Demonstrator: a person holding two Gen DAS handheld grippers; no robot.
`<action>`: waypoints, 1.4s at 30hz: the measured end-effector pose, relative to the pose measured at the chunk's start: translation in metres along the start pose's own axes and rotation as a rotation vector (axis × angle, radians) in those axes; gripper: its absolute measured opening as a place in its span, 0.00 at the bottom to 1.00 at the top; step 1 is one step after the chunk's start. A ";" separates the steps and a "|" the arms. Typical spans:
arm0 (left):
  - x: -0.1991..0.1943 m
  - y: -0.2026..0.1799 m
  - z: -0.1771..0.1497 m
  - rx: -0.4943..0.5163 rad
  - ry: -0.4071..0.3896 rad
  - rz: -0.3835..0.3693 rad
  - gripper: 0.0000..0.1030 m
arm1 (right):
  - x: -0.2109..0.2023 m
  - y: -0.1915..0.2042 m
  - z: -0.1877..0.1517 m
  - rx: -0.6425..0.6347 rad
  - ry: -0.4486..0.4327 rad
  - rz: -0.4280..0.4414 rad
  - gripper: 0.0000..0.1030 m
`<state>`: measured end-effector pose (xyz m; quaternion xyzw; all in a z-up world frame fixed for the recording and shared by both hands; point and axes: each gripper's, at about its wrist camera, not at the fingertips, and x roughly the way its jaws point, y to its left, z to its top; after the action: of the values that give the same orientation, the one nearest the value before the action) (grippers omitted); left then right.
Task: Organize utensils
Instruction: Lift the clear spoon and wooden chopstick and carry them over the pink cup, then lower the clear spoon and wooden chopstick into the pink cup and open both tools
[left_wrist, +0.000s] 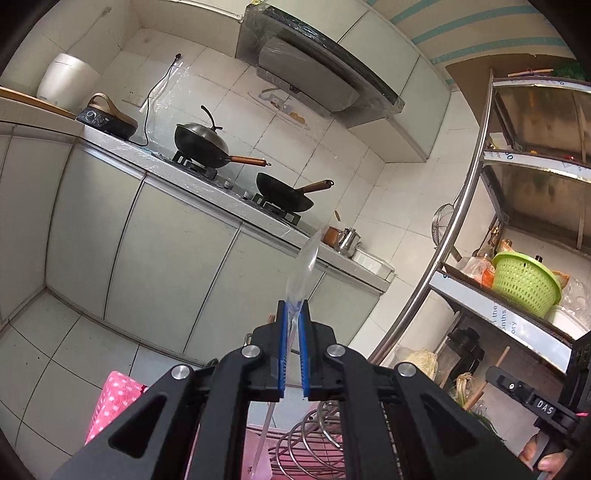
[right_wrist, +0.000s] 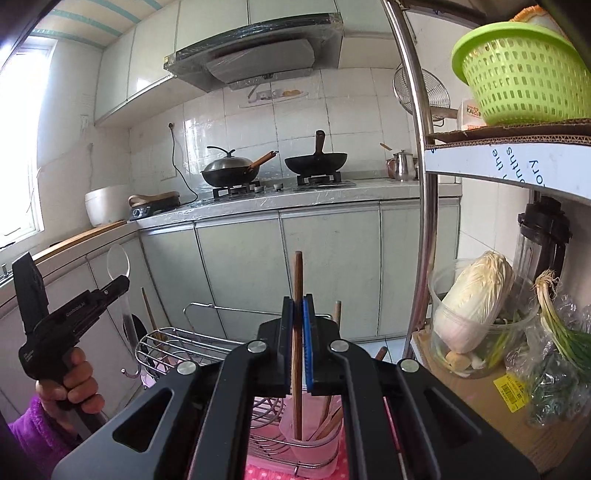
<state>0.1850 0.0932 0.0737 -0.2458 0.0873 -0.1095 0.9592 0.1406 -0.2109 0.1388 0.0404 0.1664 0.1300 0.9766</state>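
Observation:
My left gripper (left_wrist: 293, 314) is shut on a clear plastic spoon (left_wrist: 304, 266), bowl end up, handle hanging down below the jaws. It also shows at the left of the right wrist view (right_wrist: 118, 284), with the spoon (right_wrist: 118, 260) raised beside a wire rack (right_wrist: 173, 343). My right gripper (right_wrist: 298, 306) is shut on a brown wooden utensil handle (right_wrist: 297, 277), held upright with its lower end inside a translucent cup (right_wrist: 310, 450) that holds other wooden utensils. The cup stands on a pink dotted cloth (right_wrist: 266, 470).
A metal shelf post (right_wrist: 421, 166) rises close on the right, with a green basket (right_wrist: 524, 74), a cabbage tub (right_wrist: 476, 314) and a cardboard box (right_wrist: 491, 417). Counter cabinets (right_wrist: 277, 269) with two woks (right_wrist: 316, 162) stand behind. A wire coil rack (left_wrist: 314, 443) lies below the left gripper.

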 end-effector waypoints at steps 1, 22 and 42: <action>0.002 0.002 -0.005 -0.003 0.007 0.003 0.05 | 0.000 0.000 -0.001 0.000 0.003 0.001 0.05; -0.008 0.012 -0.064 0.069 0.213 0.089 0.06 | 0.010 0.005 -0.029 0.008 0.133 -0.016 0.06; -0.029 0.002 -0.057 0.123 0.304 0.195 0.44 | -0.018 0.002 -0.018 -0.009 0.121 -0.021 0.35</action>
<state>0.1448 0.0767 0.0270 -0.1578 0.2479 -0.0573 0.9541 0.1174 -0.2128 0.1275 0.0264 0.2249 0.1228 0.9662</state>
